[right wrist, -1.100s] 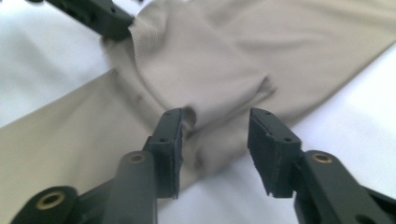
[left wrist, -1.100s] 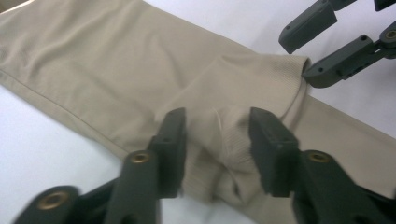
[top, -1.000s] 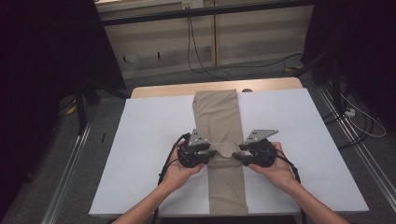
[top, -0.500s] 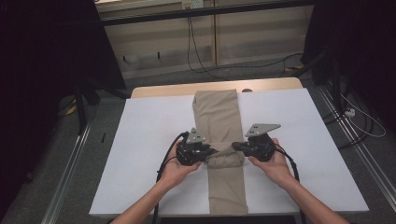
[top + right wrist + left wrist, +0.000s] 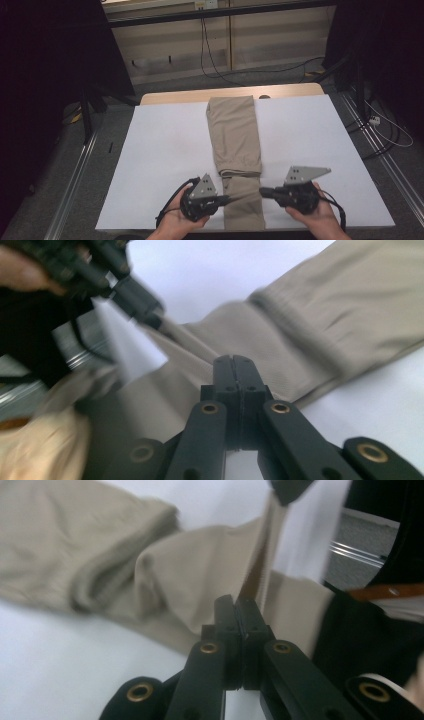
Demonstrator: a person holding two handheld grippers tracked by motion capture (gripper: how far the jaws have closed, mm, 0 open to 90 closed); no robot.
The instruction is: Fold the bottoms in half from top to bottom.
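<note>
Folded khaki trousers (image 5: 234,131) lie lengthwise down the middle of the white table (image 5: 160,150). A bunched fold (image 5: 241,173) crosses them just beyond the grippers. My left gripper (image 5: 227,199) is shut on the cloth's left edge near the table's front. My right gripper (image 5: 264,191) is shut on the right edge opposite. In the left gripper view the jaws (image 5: 237,601) pinch a taut strip of khaki cloth (image 5: 190,580) that runs up to the right gripper (image 5: 290,487). In the right gripper view the shut jaws (image 5: 233,360) meet the cloth (image 5: 325,315), with the left gripper (image 5: 135,295) beyond.
A wooden strip (image 5: 175,97) borders the table's far edge. Cables (image 5: 210,55) trail on the grey floor behind, and more cables (image 5: 385,135) lie at the right. Metal rails (image 5: 75,175) run along the floor left of the table.
Both grippers have moved from the trousers' middle toward the front edge of the table, drawing the cloth between them. A bunched fold now shows beyond them.
</note>
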